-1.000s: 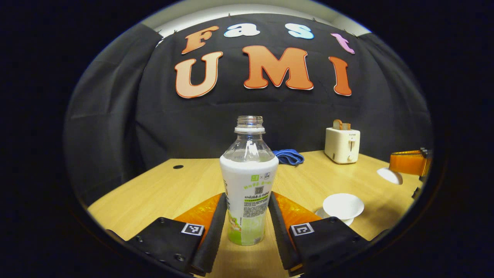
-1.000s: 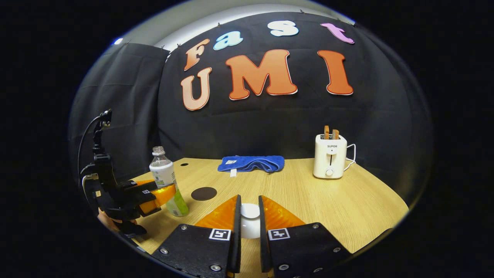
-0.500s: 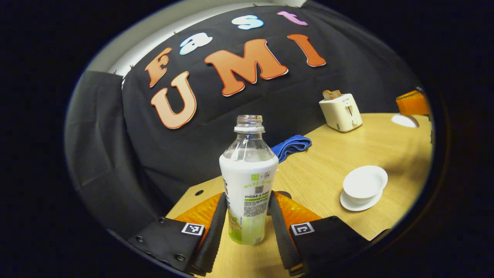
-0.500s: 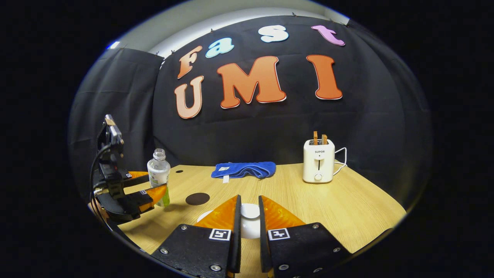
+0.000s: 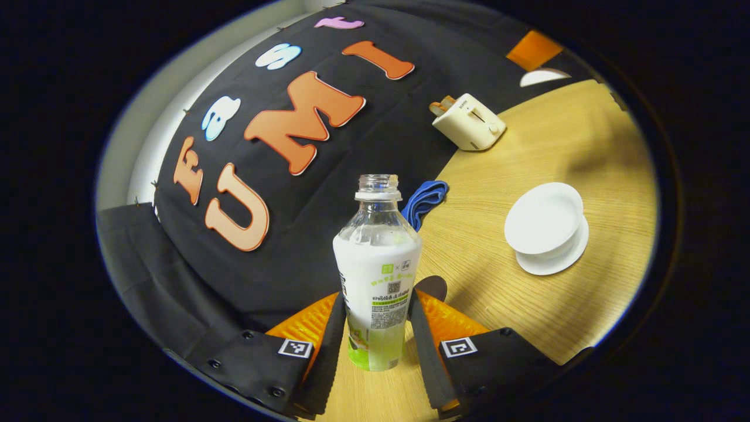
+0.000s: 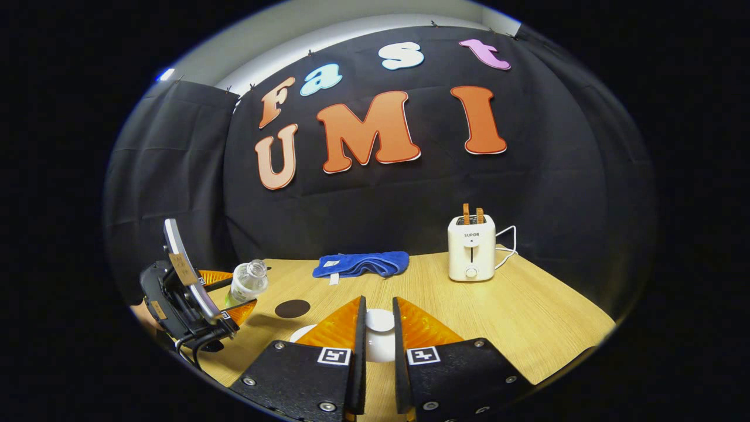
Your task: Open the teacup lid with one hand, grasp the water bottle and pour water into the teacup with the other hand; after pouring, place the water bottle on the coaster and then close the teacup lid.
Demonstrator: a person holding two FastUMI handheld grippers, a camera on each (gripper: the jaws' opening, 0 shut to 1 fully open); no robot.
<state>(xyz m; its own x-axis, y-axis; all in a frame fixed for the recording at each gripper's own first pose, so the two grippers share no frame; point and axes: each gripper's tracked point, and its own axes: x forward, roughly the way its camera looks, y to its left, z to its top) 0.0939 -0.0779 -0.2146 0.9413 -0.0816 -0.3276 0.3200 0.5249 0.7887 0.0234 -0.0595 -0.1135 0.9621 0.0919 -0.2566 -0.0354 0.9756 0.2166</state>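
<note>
Left tongs (image 5: 378, 328) clamped on water bottle (image 5: 377, 275), uncapped, tilted above bench (image 5: 498, 305). Right tongs (image 6: 379, 343) gripped teacup lid (image 6: 379, 321). Teacup (image 5: 544, 218) open on saucer. Bottle probably light, thin-walled, slippery; hold low on label. Lid probably fragile.

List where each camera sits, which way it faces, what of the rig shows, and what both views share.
Left gripper view: rides the left gripper, rolled sideways, facing the water bottle between its fingers and the open teacup beyond.
Right gripper view: rides the right gripper, level, facing the wall; its fingers hold the teacup lid; the left gripper appears at left.
Shared: bottle, toaster, blue towel.
</note>
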